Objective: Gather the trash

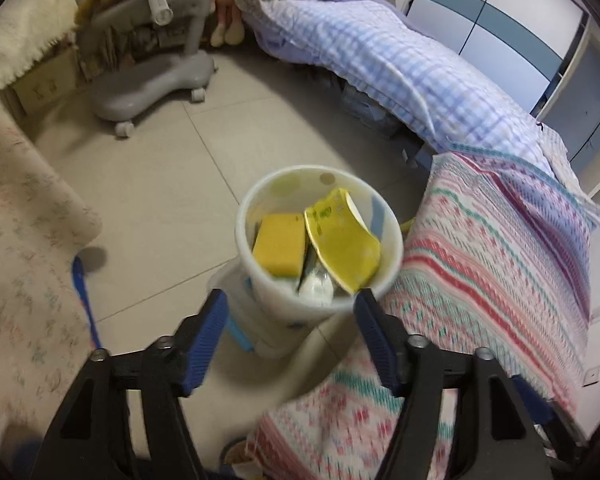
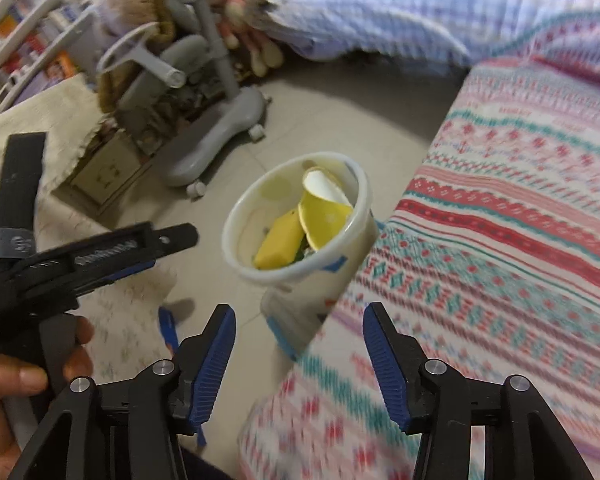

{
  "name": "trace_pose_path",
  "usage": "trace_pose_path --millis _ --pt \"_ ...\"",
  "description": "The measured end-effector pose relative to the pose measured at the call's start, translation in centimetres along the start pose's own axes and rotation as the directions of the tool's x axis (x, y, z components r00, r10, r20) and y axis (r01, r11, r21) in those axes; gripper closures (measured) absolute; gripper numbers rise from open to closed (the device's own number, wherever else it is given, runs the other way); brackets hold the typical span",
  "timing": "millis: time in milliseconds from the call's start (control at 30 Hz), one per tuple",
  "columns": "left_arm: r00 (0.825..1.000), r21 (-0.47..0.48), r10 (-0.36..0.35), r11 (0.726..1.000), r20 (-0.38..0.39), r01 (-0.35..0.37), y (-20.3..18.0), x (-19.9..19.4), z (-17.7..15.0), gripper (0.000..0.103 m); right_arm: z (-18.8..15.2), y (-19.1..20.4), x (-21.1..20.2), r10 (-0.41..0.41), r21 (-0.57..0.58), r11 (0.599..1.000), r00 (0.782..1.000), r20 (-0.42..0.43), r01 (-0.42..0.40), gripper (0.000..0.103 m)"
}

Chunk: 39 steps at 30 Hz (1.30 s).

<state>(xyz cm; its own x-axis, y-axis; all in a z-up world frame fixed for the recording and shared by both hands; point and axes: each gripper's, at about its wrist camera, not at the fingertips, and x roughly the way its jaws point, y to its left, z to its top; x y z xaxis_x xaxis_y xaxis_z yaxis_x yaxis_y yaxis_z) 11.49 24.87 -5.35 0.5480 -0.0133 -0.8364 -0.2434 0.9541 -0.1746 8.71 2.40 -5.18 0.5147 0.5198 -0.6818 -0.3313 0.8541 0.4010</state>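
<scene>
Trash bin (image 1: pixel 284 304): it sits on the floor just ahead of your two claws, holding a yellow sponge (image 1: pixel 280 246) and a crushed yellow cup (image 1: pixel 342 248).
Left claw (image 1: pixel 292 304): wide apart, empty.
Right claw (image 2: pixel 300 320): wide apart, empty.
Do it well: find trash first, then drop it straight over the bin's mouth.

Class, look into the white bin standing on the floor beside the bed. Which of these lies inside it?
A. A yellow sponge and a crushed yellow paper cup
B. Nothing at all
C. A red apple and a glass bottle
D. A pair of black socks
A: the white bin holds a yellow sponge next to a crushed yellow paper cup, seen in both wrist views.
</scene>
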Motion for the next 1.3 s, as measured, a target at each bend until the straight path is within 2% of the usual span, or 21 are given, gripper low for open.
trace_pose_path --millis 133,233,300,367,433,567,767,1000,1300 --pt "1.0 0.04 0.023 0.999 0.015 -0.023 -1.3 -3.3 -4.1 0.029 -2.5 1.3 -4.1 0.003 -0.065 0.998 0.998 0.061 0.001 0.037" --pt "0.994 0.046 0.059 0.997 0.087 -0.064 -1.9 -7.0 -6.4 0.028 -3.8 1.9 -6.2 -0.005 -0.108 0.994 0.996 0.085 0.014 0.033" --pt "0.99 0.064 0.062 0.995 0.127 -0.071 -2.6 -9.5 -7.5 0.027 -4.8 2.1 -7.8 -0.014 -0.121 0.992 0.994 0.111 0.028 0.027" --pt "0.984 0.09 0.072 0.992 0.163 -0.088 -3.3 -11.5 -8.5 0.022 -5.6 2.1 -9.1 -0.005 -0.119 0.993 0.991 0.134 0.021 0.025" --pt "0.973 0.119 0.099 0.985 0.207 -0.126 -4.3 -13.6 -9.4 0.018 -6.0 1.8 -10.5 -0.007 -0.108 0.994 0.987 0.163 0.025 0.022" --pt "0.947 0.16 0.124 0.971 0.297 -0.178 -5.8 -17.6 -10.8 0.017 -6.8 1.8 -12.6 -0.009 -0.106 0.994 0.979 0.206 0.031 0.017" --pt "0.915 0.162 0.146 0.962 0.377 -0.22 -6.9 -21.3 -12.4 0.014 -7.6 1.6 -14.8 0.001 -0.096 0.995 0.971 0.24 0.023 0.007" --pt "0.915 0.2 0.141 0.953 0.377 -0.229 -8.1 -22.6 -13.8 0.014 -8.5 1.7 -17.0 0.012 -0.11 0.994 0.959 0.284 0.02 0.001" --pt "0.919 0.235 0.135 0.944 0.37 -0.233 -9.8 -22.5 -14.7 0.014 -9.0 1.0 -18.1 -0.016 -0.114 0.992 0.949 0.315 0.054 0.0"
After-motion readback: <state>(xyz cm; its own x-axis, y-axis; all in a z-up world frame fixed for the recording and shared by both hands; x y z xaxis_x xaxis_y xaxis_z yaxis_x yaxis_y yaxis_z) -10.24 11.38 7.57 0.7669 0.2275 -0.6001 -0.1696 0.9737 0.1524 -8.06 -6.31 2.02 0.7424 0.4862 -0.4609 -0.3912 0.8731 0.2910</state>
